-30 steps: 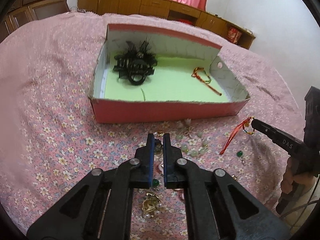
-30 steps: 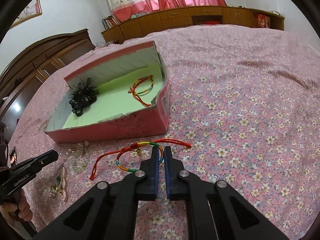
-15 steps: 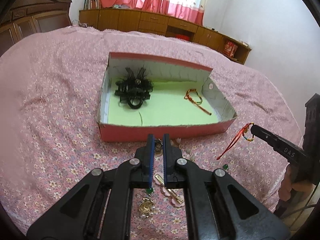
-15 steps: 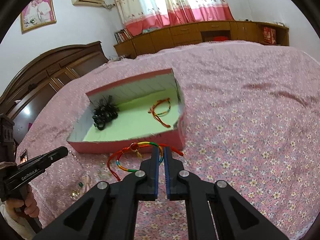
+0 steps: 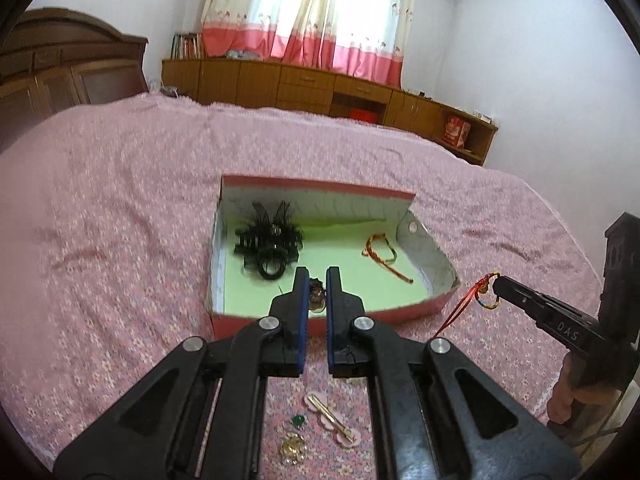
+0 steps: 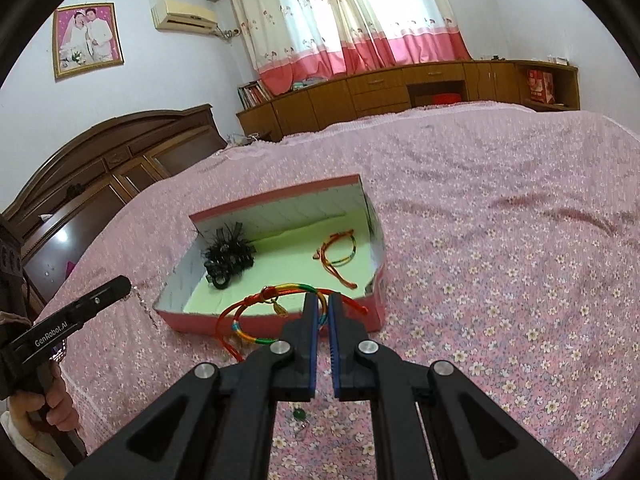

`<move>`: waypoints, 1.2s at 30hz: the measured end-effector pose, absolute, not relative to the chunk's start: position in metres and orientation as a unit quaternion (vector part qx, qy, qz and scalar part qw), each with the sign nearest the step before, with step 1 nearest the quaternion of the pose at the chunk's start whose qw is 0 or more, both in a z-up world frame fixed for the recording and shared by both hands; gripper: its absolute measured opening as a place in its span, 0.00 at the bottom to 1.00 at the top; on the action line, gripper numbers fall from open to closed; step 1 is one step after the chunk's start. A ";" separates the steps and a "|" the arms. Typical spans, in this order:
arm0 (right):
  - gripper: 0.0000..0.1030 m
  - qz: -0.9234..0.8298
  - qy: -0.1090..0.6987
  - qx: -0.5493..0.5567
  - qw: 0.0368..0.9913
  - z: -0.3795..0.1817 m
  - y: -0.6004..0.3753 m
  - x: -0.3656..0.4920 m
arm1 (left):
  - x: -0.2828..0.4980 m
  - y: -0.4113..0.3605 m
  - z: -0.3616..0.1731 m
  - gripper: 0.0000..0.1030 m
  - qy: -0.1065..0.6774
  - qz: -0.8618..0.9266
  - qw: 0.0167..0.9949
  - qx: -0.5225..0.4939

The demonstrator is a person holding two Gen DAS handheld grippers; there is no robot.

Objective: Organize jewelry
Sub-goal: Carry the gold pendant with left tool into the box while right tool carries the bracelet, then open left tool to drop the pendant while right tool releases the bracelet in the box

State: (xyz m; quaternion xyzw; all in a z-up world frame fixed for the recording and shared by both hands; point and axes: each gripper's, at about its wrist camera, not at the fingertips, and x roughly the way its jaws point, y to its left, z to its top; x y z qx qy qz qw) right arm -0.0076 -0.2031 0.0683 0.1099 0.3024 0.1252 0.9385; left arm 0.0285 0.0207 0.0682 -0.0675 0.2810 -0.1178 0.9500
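Observation:
A pink box (image 5: 372, 314) with a green foam floor lies on the flowered bedspread. Inside it are a black feathered hair piece (image 5: 268, 240) and a red cord bracelet (image 5: 384, 256). My left gripper (image 5: 316, 278) hovers over the box's near wall, shut on a small gold trinket (image 5: 316, 298). In the right wrist view a thin chain (image 6: 144, 304) dangles from the left gripper (image 6: 122, 283). My right gripper (image 6: 322, 300) is shut on a rainbow cord bracelet (image 6: 250, 314), which hangs in front of the box (image 6: 280, 322). That bracelet (image 5: 482, 298) trails a red cord.
Loose pieces lie on the bed under the left gripper: a pink hair clip (image 5: 332, 416), a green bead (image 5: 298, 421) and a gold pearl piece (image 5: 294, 446). A hand (image 6: 56, 404) grips the left handle. Wooden cabinets (image 5: 320, 88) and a headboard (image 6: 120, 152) line the walls.
Both grippers have risen off the bedspread with their pieces and tilted up. The box now sits lower in both views, and the left gripper's tips now show over the box.

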 end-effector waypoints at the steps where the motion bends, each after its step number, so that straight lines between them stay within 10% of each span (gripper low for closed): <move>1: 0.06 0.126 0.298 0.111 0.940 0.070 -0.202 -0.007 | 0.030 0.020 0.069 0.00 0.278 -0.117 0.951 -0.066; 36: 0.06 0.089 0.284 0.080 0.951 0.049 -0.172 0.075 | 0.096 0.023 0.028 0.00 0.256 -0.071 0.961 -0.073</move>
